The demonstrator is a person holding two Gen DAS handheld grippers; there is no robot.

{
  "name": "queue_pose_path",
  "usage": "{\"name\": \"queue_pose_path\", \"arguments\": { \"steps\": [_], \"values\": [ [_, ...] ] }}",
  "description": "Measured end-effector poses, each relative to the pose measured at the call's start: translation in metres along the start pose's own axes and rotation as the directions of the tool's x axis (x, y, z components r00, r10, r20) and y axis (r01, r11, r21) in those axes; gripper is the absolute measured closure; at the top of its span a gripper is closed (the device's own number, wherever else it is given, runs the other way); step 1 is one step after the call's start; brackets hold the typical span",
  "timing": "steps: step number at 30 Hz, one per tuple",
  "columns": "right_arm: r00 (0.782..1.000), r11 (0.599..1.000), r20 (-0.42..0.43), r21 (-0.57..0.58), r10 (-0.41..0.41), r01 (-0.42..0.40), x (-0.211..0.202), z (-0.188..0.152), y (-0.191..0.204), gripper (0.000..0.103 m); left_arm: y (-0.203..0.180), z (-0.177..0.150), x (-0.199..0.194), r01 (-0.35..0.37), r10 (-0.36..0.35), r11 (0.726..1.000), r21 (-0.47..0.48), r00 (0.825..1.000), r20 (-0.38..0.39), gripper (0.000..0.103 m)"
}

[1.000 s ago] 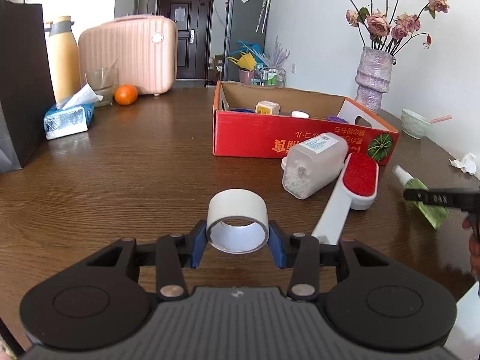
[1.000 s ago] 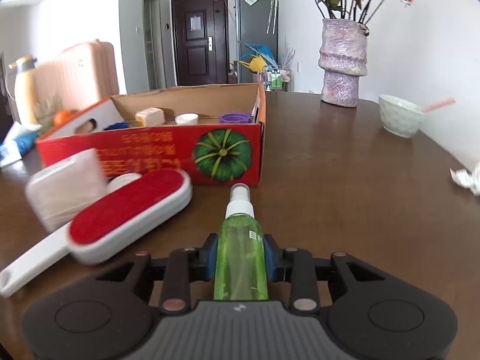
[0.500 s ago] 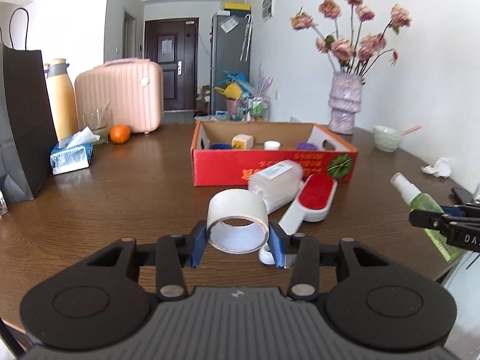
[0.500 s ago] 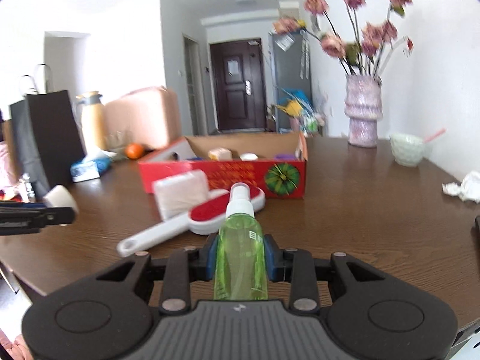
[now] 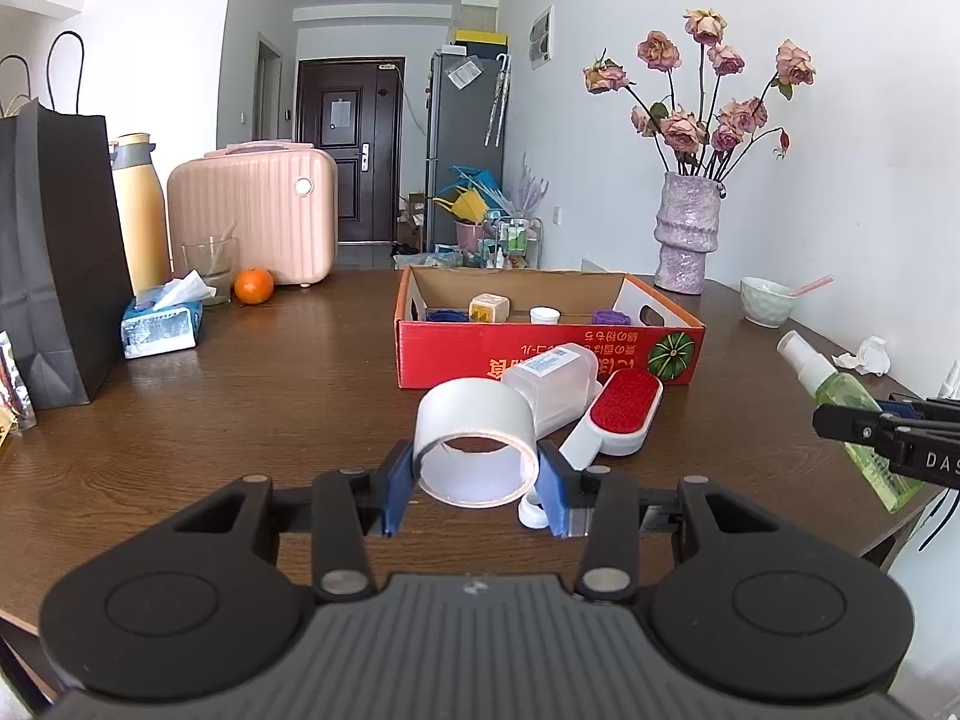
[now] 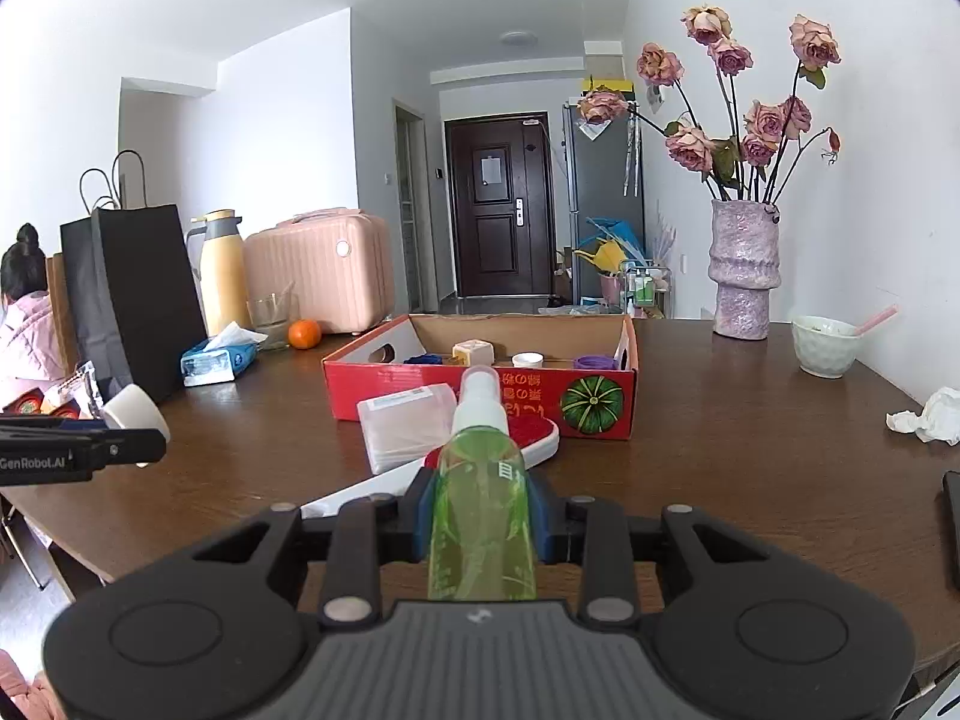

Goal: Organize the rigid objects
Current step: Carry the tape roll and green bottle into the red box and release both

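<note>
My left gripper (image 5: 477,495) is shut on a roll of white tape (image 5: 474,441) and holds it above the table's near edge. My right gripper (image 6: 483,519) is shut on a green spray bottle (image 6: 483,498), also held up over the near edge; the bottle also shows in the left wrist view (image 5: 852,414). A red open cardboard box (image 5: 549,354) sits mid-table with several small items inside. In front of it lie a clear plastic container (image 5: 555,381) and a red-faced lint brush (image 5: 621,414).
A black paper bag (image 5: 54,252), tissue pack (image 5: 162,324), orange (image 5: 254,285), glass, yellow flask and pink suitcase (image 5: 252,219) stand at the left and back. A vase of roses (image 5: 687,234), white bowl (image 5: 765,300) and crumpled tissue (image 5: 870,357) are at the right.
Both grippers have risen and pulled back from the table with their objects; the box and items in front of it look farther away. Both grips stay shut.
</note>
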State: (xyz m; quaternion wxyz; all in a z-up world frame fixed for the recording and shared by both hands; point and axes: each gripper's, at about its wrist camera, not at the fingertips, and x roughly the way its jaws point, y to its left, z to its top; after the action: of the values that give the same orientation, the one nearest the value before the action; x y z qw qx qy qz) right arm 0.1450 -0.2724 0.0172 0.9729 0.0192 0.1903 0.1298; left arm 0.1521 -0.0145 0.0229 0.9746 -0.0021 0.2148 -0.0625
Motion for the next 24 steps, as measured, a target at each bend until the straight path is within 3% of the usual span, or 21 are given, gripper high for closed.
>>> {"name": "queue_pose_path", "arguments": {
  "steps": [6,14,19,22,24],
  "values": [
    [0.999,0.999,0.021,0.034,0.027,-0.028,0.021,0.019,-0.012,0.073,0.012,0.029,0.034,-0.014,0.013,1.000,0.017,0.999,0.036,0.060],
    [0.997,0.999,0.072,0.018,0.038,-0.040,0.098,0.090,-0.042,0.073,0.025,0.108,0.124,0.003,-0.009,0.996,0.085,0.998,0.066,0.060],
    [0.999,1.000,0.042,0.009,0.011,-0.011,0.168,0.135,-0.060,0.073,0.034,0.140,0.194,0.042,-0.039,0.996,0.079,0.998,-0.041,0.060],
    [0.999,1.000,-0.049,-0.015,-0.011,0.010,0.219,0.147,-0.069,0.073,0.034,0.142,0.229,0.001,0.005,0.996,0.095,0.998,-0.070,0.060],
    [0.993,1.000,-0.117,-0.014,-0.018,0.017,0.253,0.148,-0.075,0.073,0.034,0.139,0.253,0.030,-0.016,0.993,0.112,0.992,-0.126,0.060]
  ]
}}
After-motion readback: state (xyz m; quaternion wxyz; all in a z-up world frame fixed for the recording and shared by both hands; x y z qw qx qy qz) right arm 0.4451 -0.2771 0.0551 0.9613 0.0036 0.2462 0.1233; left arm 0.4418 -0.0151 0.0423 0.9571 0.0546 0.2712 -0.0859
